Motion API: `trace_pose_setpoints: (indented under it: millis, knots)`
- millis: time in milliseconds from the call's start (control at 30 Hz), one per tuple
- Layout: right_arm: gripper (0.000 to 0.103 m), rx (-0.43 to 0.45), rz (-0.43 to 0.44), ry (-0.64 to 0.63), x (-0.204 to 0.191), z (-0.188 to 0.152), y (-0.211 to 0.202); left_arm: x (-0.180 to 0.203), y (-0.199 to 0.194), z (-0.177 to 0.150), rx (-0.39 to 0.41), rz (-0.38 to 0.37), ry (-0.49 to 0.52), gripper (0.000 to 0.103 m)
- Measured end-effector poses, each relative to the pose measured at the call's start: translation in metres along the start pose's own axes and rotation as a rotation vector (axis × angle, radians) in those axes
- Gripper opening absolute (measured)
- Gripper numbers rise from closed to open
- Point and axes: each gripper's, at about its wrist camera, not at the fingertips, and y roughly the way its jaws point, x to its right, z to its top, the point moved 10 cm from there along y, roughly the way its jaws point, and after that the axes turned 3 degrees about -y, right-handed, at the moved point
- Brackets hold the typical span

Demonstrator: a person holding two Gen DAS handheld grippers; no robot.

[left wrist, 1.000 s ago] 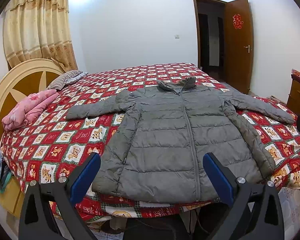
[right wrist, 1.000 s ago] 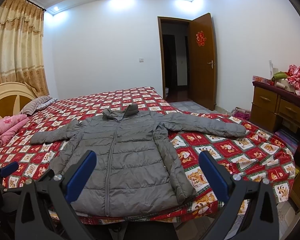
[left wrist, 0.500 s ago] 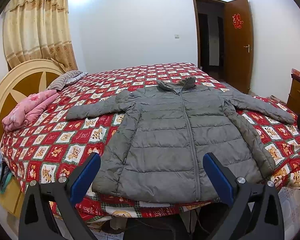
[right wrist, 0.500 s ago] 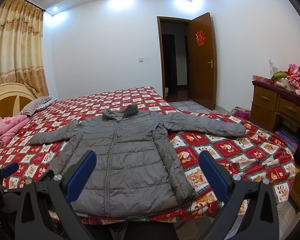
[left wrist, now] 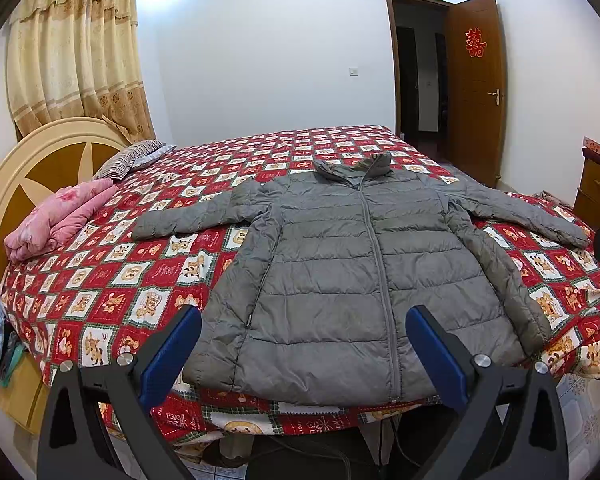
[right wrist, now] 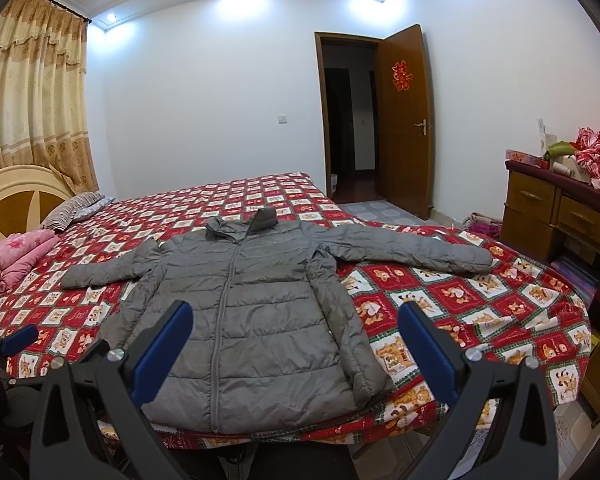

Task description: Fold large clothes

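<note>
Spreading wide at the bottom of each frame, left hand-held gripper point(left wrist: 303, 354) and right hand-held gripper point(right wrist: 296, 350), blue pads far apart, gripping nothing, above the near edge of the bed point(left wrist: 112, 300). Just beyond, filling the centre of both views: grey puffer jacket point(left wrist: 340, 280), laid flat and face up on the red patterned bedspread, zipped, hem toward the cameras, collar farther up the frame, both sleeves stretched outward to left and right. Left of the jacket, near the headboard point(left wrist: 32, 176): pink folded quilt point(left wrist: 56, 216), and a striped pillow point(left wrist: 128, 158) higher up. At right edge of the right wrist view, a wooden dresser point(right wrist: 556, 216). Farthest back, upper right: open brown door point(right wrist: 404, 120); curtains point(left wrist: 76, 60) at upper left.
</note>
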Motion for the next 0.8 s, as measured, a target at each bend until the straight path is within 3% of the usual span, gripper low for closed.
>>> trace_pose_setpoints:
  millis: [800]
  knots:
    - [0.103,-0.006,0.0,0.004,-0.0007,-0.0014,0.0016,0.0045,0.0003,-0.0042,-0.008,-0.017,0.006,0.102]
